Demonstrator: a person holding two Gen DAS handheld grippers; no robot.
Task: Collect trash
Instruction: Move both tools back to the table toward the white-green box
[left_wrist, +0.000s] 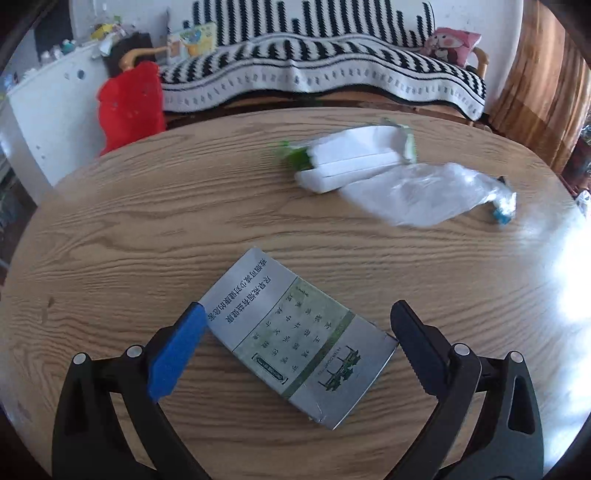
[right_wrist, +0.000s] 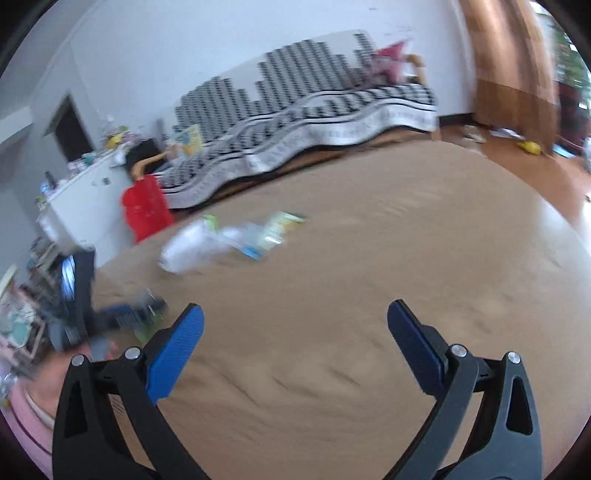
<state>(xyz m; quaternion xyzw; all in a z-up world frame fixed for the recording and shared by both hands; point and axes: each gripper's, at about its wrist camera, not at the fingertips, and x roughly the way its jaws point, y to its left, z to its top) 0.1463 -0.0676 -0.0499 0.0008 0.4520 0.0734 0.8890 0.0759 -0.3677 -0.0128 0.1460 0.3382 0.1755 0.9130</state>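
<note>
A flat silver and green carton (left_wrist: 299, 336) with Chinese print lies on the round wooden table (left_wrist: 147, 229). My left gripper (left_wrist: 297, 314) is open, its fingers on either side of the carton, apart from it. Further back lie a white tissue pack with a green wrapper (left_wrist: 351, 158) and a clear plastic bag (left_wrist: 428, 192). My right gripper (right_wrist: 295, 314) is open and empty above bare table (right_wrist: 406, 258). In the blurred right wrist view the white pack and wrappers (right_wrist: 221, 240) lie at the far left, and the left gripper (right_wrist: 122, 314) shows at the left edge.
A sofa with a black and white striped throw (left_wrist: 314, 70) stands behind the table. A red bag (left_wrist: 129, 103) hangs by a white cabinet (left_wrist: 48, 110) at the back left. A pink cushion (left_wrist: 454, 44) sits on the sofa's right end.
</note>
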